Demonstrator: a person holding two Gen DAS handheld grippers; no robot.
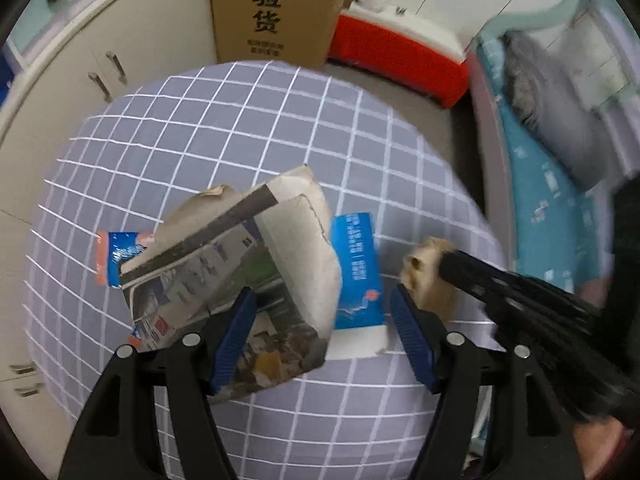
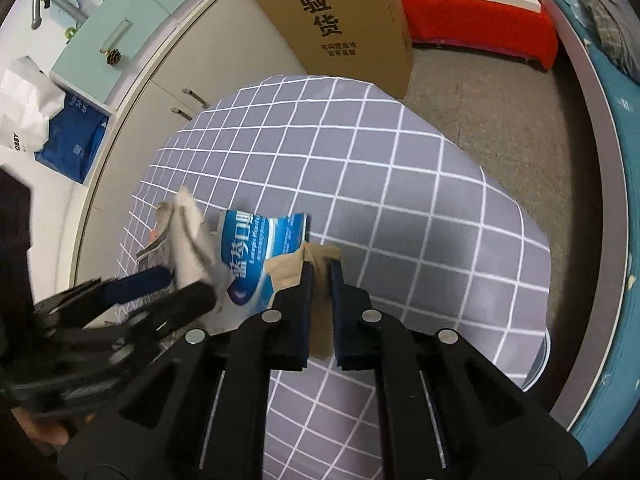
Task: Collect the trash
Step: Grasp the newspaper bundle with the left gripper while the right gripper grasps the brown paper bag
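Note:
A crumpled newspaper (image 1: 248, 276) lies on the grey checked tablecloth (image 1: 240, 128). My left gripper (image 1: 324, 312) is open, its jaws wide apart over the newspaper's near edge. A blue and white package (image 1: 356, 276) lies to its right, and a small blue and orange wrapper (image 1: 116, 256) to its left. My right gripper (image 2: 320, 280) is shut on a piece of brown paper (image 2: 290, 270), just above the cloth beside the blue package (image 2: 260, 252). In the left wrist view the brown paper (image 1: 424, 264) shows at the right gripper's tip.
A tall cardboard box (image 2: 340, 24) stands on the floor beyond the table. A red and white box (image 2: 480, 28) lies behind it. White cabinets (image 2: 168, 92) run along the left. A bed with blue bedding (image 2: 616, 128) is on the right.

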